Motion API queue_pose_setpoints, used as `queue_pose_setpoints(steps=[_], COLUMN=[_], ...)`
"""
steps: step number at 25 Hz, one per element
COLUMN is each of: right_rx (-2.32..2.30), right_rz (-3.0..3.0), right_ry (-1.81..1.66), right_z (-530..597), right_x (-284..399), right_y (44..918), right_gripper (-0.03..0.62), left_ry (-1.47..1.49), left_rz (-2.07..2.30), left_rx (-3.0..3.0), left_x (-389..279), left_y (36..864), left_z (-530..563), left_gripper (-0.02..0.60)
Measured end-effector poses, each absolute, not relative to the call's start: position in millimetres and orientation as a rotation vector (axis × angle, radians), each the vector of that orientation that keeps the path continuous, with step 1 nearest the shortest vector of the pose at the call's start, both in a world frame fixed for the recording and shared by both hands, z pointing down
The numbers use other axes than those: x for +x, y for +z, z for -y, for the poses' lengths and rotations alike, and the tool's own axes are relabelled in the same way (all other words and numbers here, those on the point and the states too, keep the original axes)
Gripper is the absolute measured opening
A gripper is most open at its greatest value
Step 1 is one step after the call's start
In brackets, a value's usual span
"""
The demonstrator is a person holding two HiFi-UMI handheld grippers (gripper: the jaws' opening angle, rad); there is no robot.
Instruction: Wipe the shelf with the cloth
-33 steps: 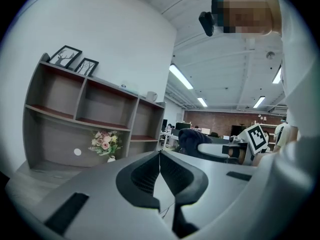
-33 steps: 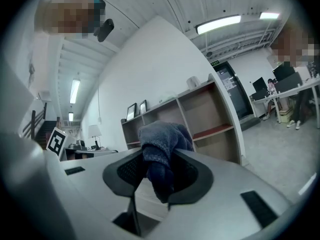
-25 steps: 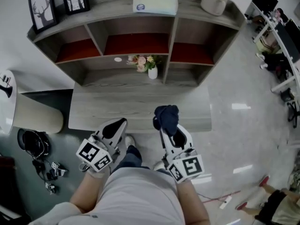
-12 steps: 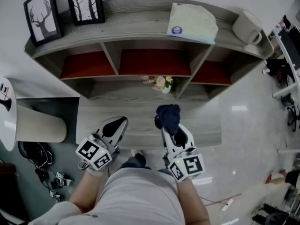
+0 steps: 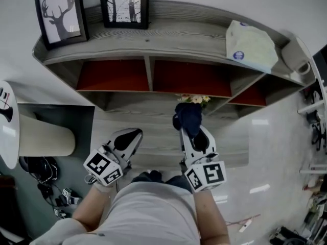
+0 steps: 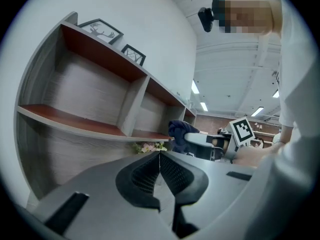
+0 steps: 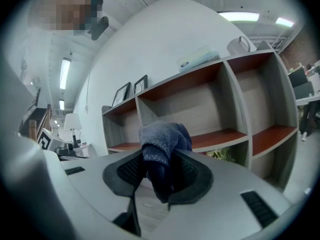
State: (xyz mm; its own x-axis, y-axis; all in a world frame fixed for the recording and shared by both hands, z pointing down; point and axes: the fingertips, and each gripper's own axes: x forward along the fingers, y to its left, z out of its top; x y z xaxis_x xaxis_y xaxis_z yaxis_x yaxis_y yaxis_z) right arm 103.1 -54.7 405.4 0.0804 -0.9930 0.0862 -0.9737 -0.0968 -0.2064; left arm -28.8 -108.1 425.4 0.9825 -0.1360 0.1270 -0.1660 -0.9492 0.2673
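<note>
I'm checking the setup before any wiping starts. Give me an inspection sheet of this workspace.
Surface: grey wood shelf, red-brown compartment boards.
Job's things: dark blue cloth, bunched at the jaw tips.
Clutter: deer picture, tree picture, tissue pack and white mug on top; flowers in a lower compartment.
Grippers: right gripper shut on the cloth; left gripper shut, empty.
Cables: headphones and leads on the floor, left; thin cord on the floor, right.
Surroundings: table lamp at left.
</note>
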Motion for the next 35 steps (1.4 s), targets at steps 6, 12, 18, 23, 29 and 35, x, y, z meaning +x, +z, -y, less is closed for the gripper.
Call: queue_pose_setpoints(steps=[6, 12, 18, 23, 29, 35], right_rx=[-2.258, -2.252, -2.260, -2.333, -2.330, -2.299], right_rz=[-2.043, -2.059, -2.059, -2.048, -2.048, -2.073], right_ry=[-0.207, -0.128, -0.067, 0.069, 0.103, 0.076], right_z=[104.8, 158.2, 207.0, 239.7, 269.1, 292.8], right_x=[108.4, 119.1, 134.3, 145.8, 153.4, 162.0], right_y=[377.5, 347.7, 321.4, 304.8, 299.6, 303.3], right_gripper=[0.125, 0.126, 0.126, 0.126, 0.126, 0.126], left_ry=[0.140, 0.119, 0.087, 0.098, 0.095, 0.103], left_rz=[0.236, 0.323, 0.434, 0.501, 0.592, 0.660], left_rx=[2.829, 2.816, 2.802, 2.795, 2.775, 2.756], left_x=[-46.2, -58.5, -67.1, -70.1, -71.2, -70.2], left_y=[419.2, 410.3, 398.1, 394.2, 394.5, 399.3], left_z=[114.2, 119.8, 128.6, 133.0, 137.6, 134.4], left_gripper=[0.017, 0.017, 0.017, 0.017, 0.017, 0.017])
